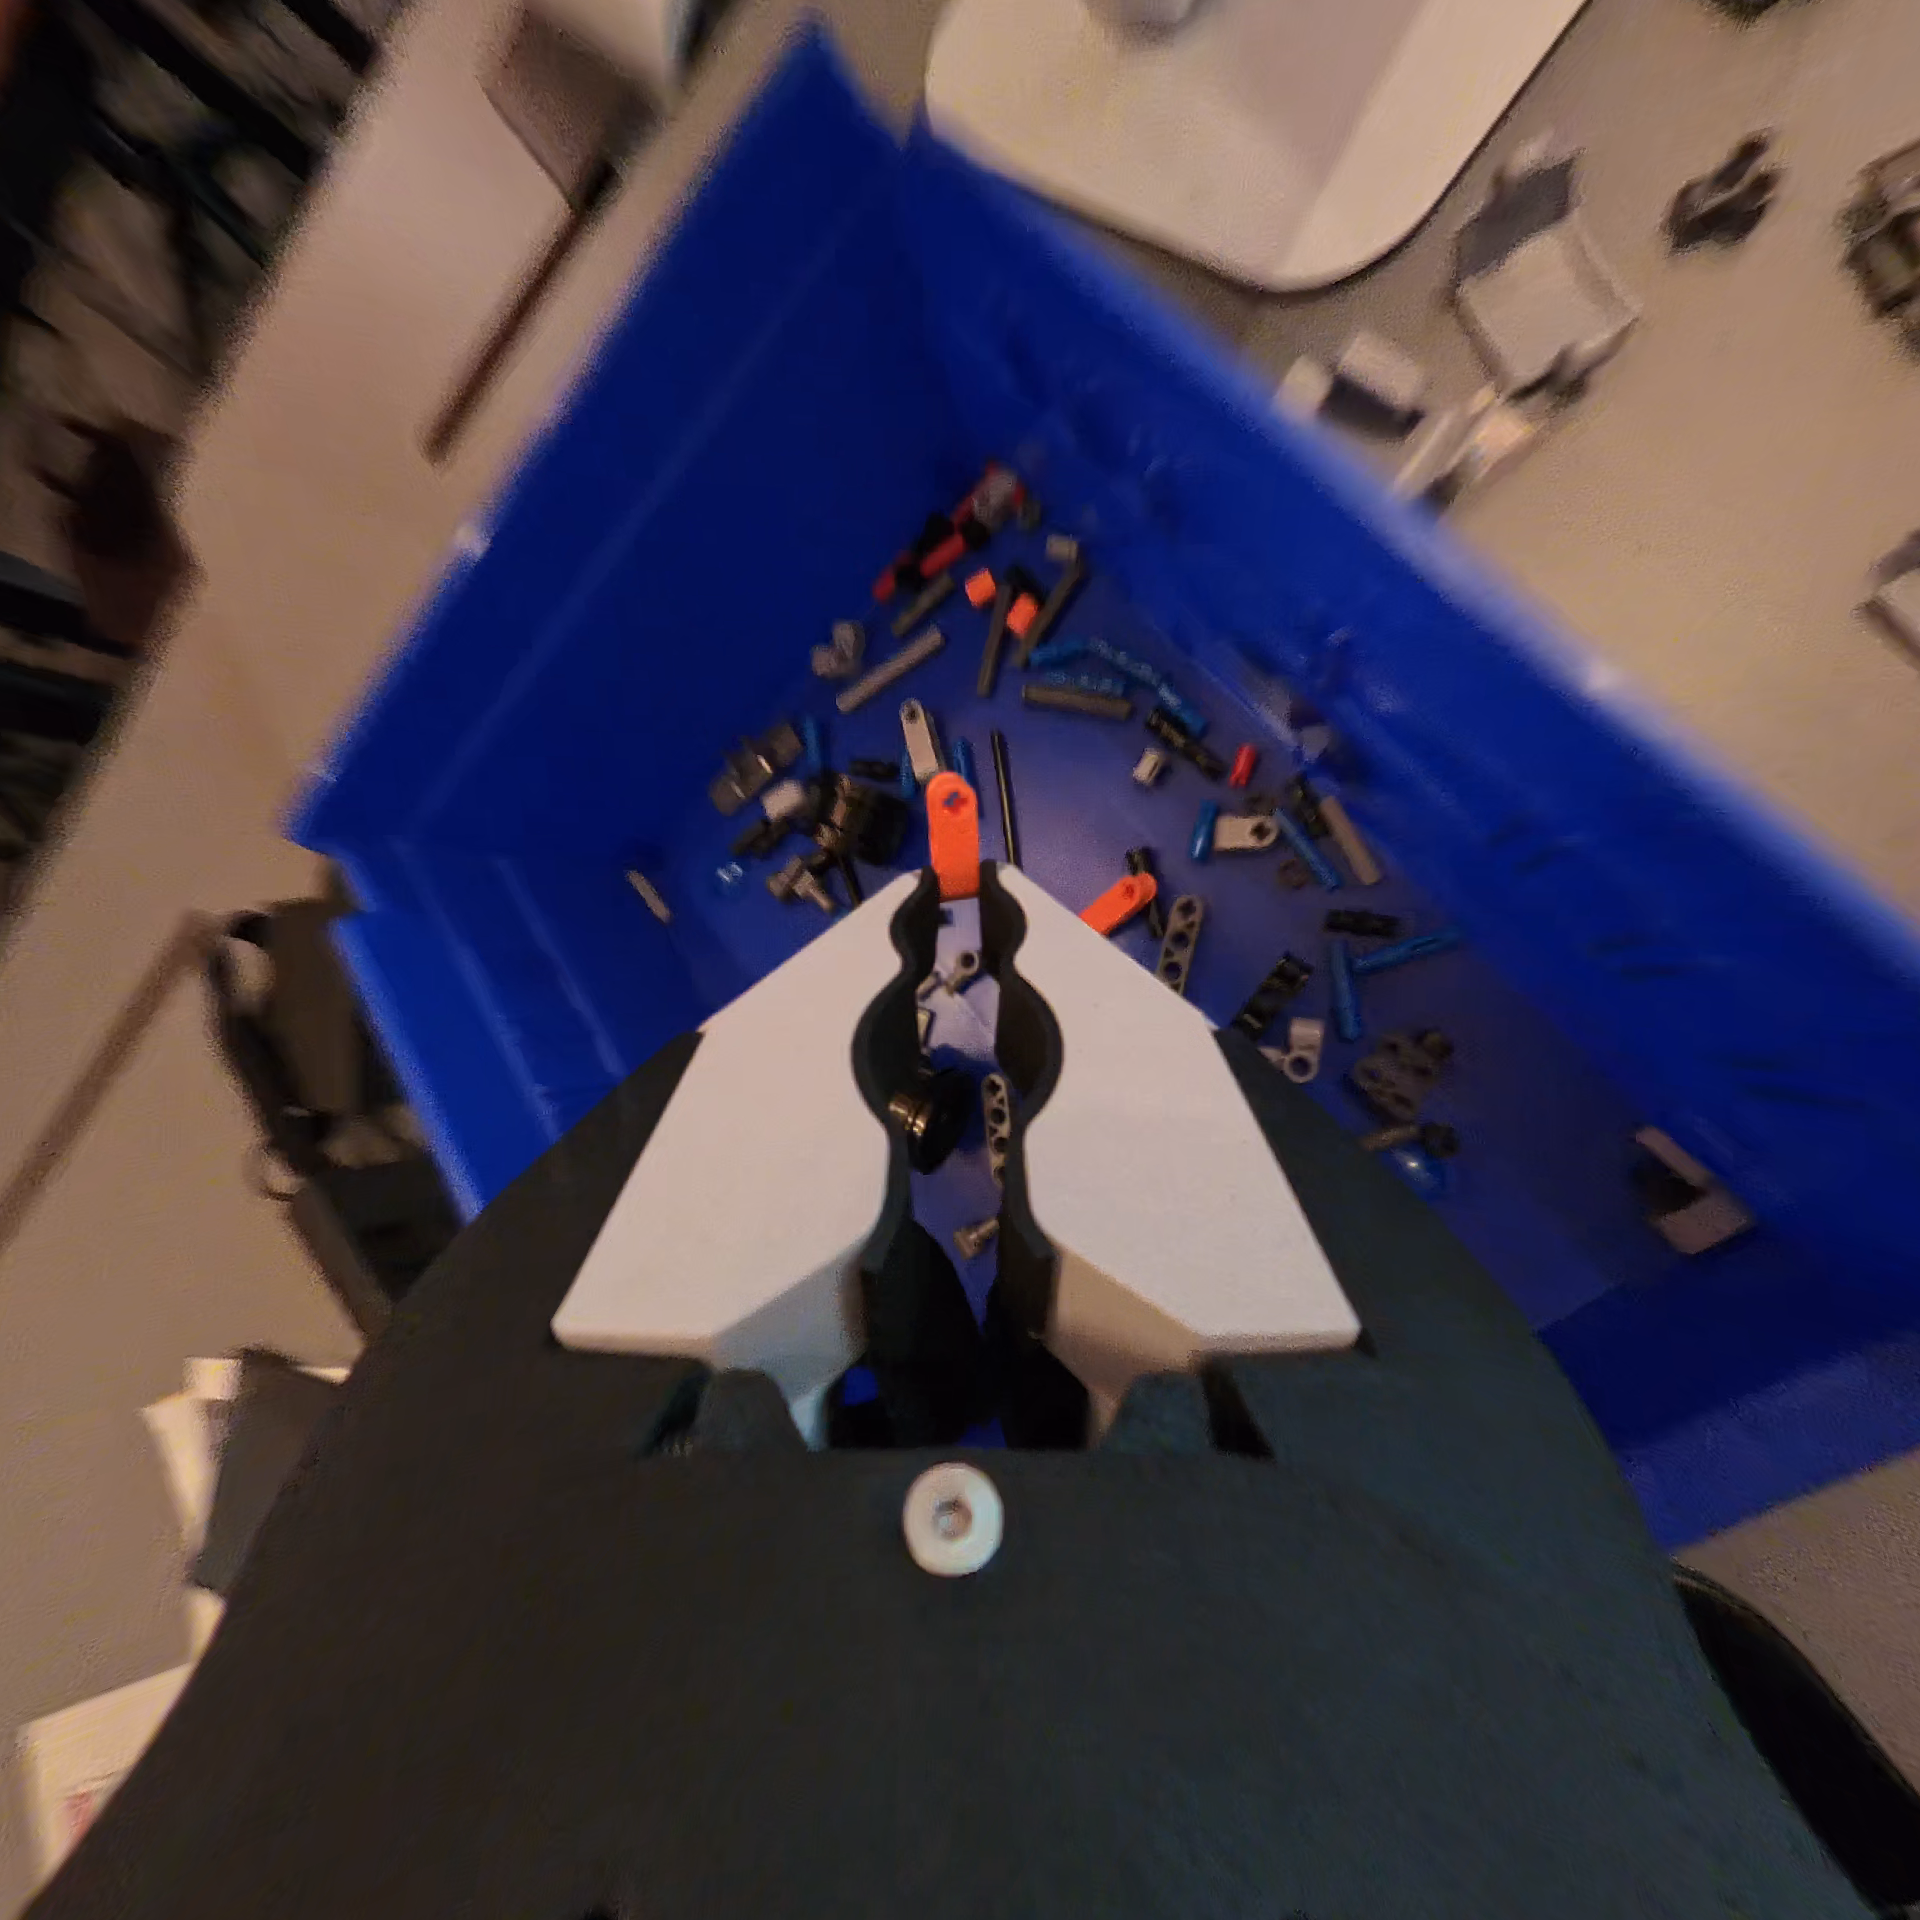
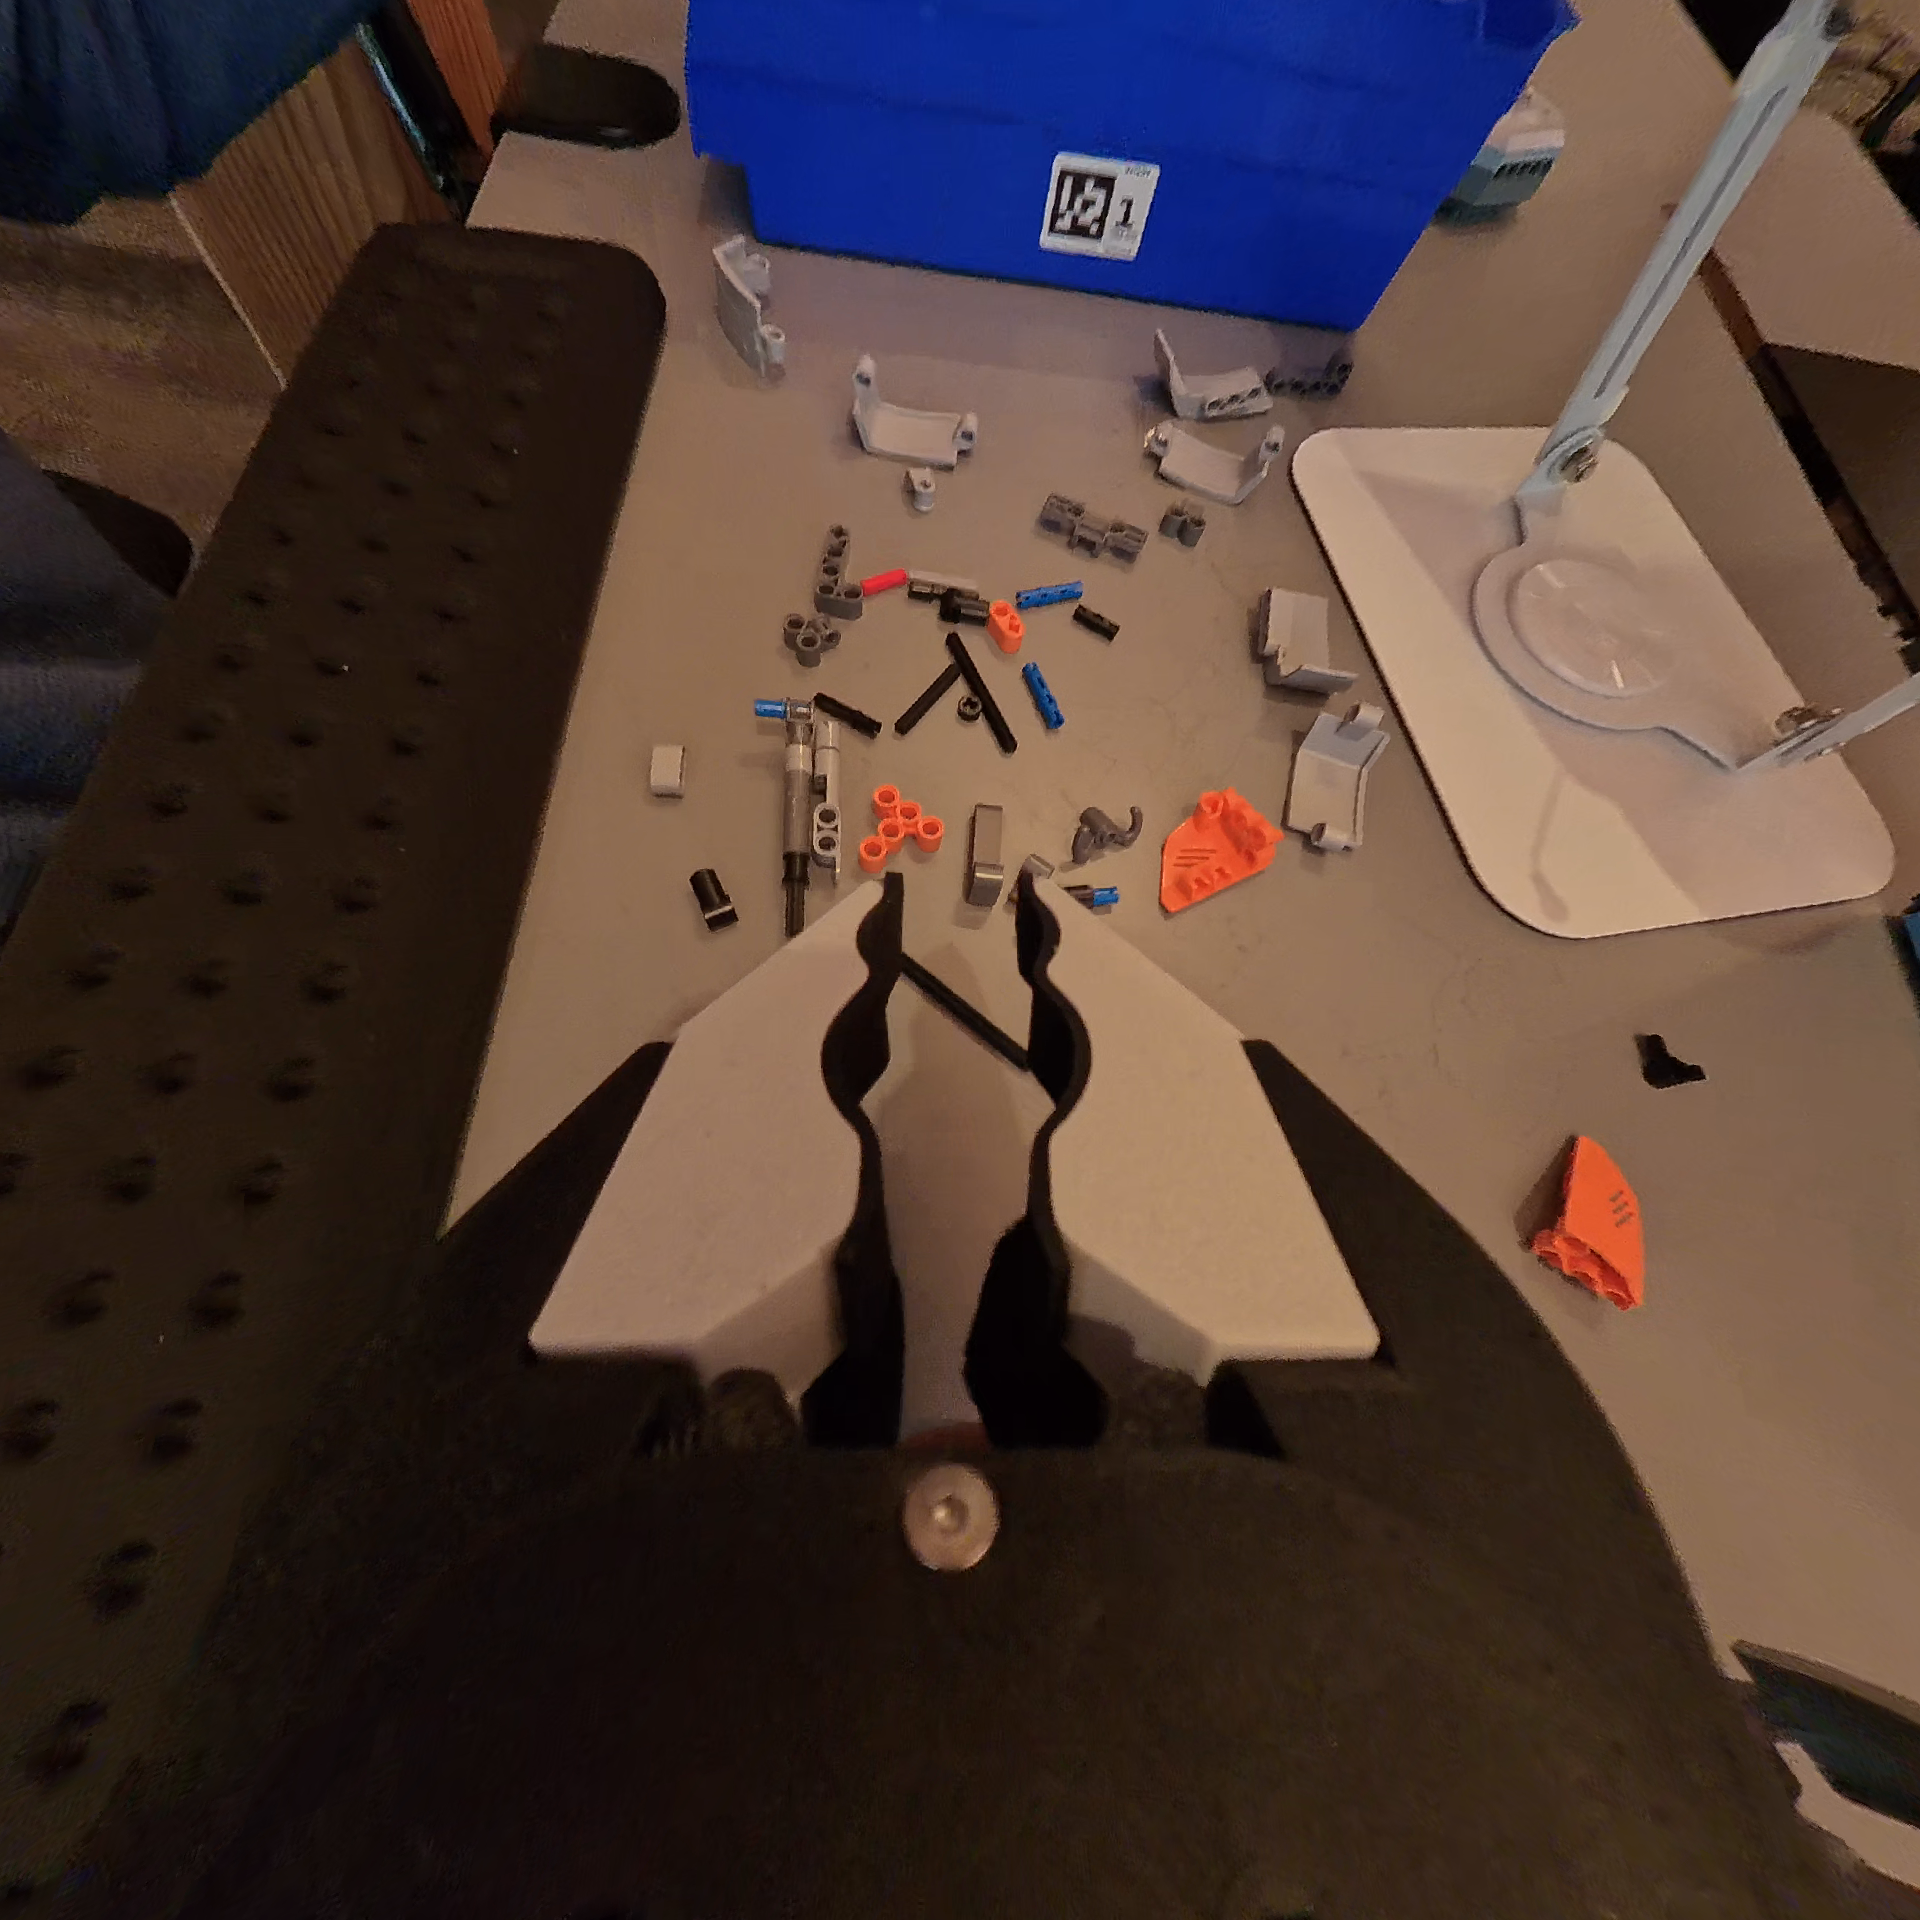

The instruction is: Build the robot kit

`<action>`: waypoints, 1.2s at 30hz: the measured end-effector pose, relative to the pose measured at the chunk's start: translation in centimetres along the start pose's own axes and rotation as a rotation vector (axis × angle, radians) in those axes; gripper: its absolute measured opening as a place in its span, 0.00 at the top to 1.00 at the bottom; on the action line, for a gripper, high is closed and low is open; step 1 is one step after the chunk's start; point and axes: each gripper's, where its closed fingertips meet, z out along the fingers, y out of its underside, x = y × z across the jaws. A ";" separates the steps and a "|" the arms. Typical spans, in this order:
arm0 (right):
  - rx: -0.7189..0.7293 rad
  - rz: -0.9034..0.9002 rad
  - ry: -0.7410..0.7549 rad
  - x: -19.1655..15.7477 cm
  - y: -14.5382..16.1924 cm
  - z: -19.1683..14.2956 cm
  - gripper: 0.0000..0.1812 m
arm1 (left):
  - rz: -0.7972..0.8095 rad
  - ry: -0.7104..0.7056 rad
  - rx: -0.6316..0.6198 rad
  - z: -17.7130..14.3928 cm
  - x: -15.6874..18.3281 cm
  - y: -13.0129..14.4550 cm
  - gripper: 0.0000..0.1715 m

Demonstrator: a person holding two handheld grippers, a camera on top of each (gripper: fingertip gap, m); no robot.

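Left hand-held gripper [image 1: 954,883] pinching orange beam [image 1: 952,834] (over blue bin [image 1: 644,582]), right hand-held gripper [image 2: 956,891] agape, empty

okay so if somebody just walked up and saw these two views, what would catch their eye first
Probably the left gripper, shut on a small orange piece and held above the big blue bin with little parts strewn over its floor. Next, the right gripper with its fingers apart above the grey table, where grey, black, blue and orange pieces lie scattered, among them an orange wedge panel.

Dim, warm light throughout (left wrist view motion-blurred at its edges), both views wide-angle warped.
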 end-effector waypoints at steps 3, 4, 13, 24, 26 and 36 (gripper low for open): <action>0.055 0.007 0.004 -0.2 -1.3 -0.7 0.89 | 0.107 -0.051 0.157 -4.0 2.5 -5.0 0.97; 0.072 0.006 0.007 -0.2 -1.7 -0.9 0.89 | 0.148 -0.064 0.189 -5.0 3.7 -6.5 0.97; 0.220 0.024 0.035 -0.8 -3.6 -2.9 0.88 | 0.506 -0.060 0.453 -6.6 17.5 -18.0 0.97; 0.357 0.147 0.030 0.1 -3.8 -5.0 0.87 | 0.857 -0.341 0.723 -5.5 26.0 -25.4 0.97; 0.419 0.210 -0.031 -0.3 -4.5 -5.6 0.86 | 0.954 -0.422 0.747 -5.2 27.0 -25.8 0.97; 0.479 0.454 -0.308 -1.7 -5.1 -5.1 0.87 | 1.245 -0.572 0.882 -6.0 30.7 -26.4 0.97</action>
